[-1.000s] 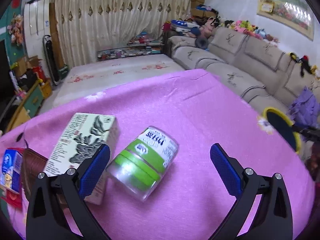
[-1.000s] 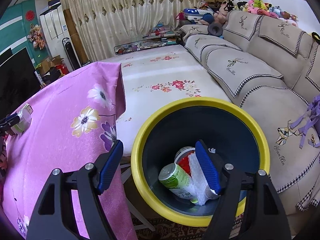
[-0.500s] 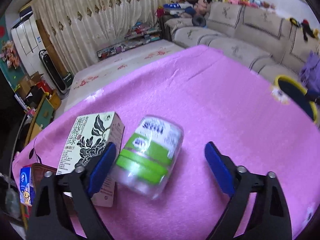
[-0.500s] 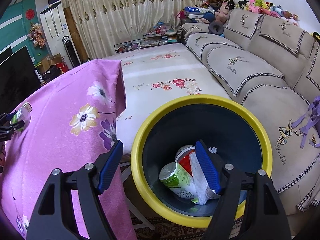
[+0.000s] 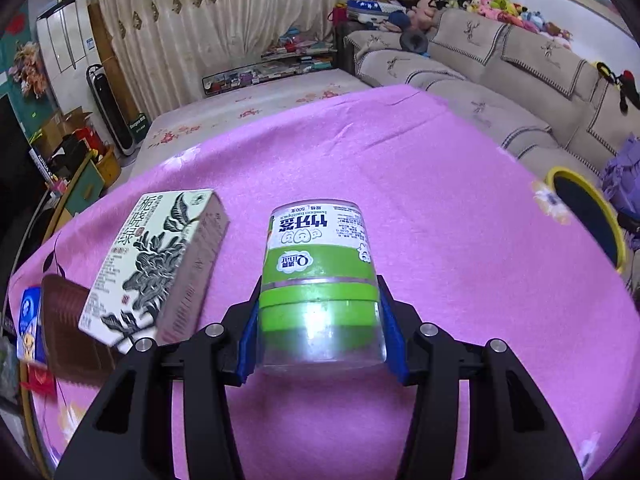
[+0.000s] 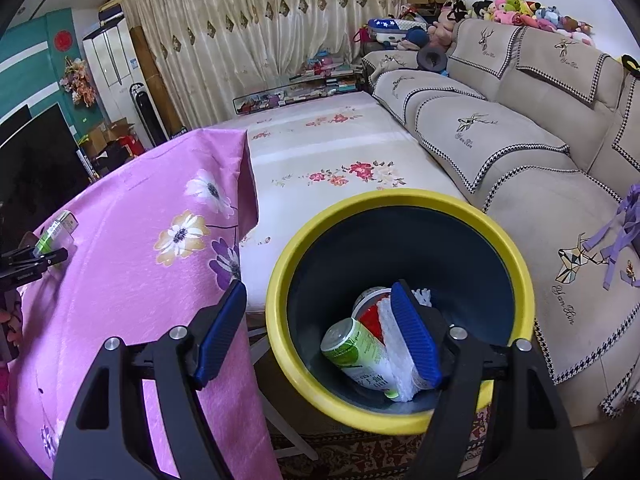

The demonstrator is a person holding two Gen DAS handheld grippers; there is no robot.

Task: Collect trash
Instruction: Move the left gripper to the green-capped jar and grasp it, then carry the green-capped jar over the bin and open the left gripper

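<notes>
A clear plastic jar point(image 5: 318, 280) with a green label lies on the pink tablecloth point(image 5: 400, 152). My left gripper point(image 5: 320, 300) has it between its blue pads, which touch both sides while the jaws are closing. A white box with a black leaf print point(image 5: 160, 264) lies just left of the jar. My right gripper point(image 6: 318, 296) hangs open over the yellow-rimmed dark bin point(image 6: 280, 272), holding nothing. In the bin lie a green can point(image 6: 356, 348) and a white scrunched item point(image 6: 392, 332). The right wrist view shows the jar point(image 6: 52, 232) far left.
A brown tray point(image 5: 64, 320) and a blue packet point(image 5: 30, 320) sit at the table's left edge. The bin point(image 5: 568, 169) stands off the table's right edge, beside a beige sofa point(image 6: 520, 152). A flowered white mat point(image 6: 328, 152) lies beyond the table.
The left jaws have closed in from wide apart onto the jar, which now lies straight between them. The left gripper came closer to the table. The right gripper has stayed still.
</notes>
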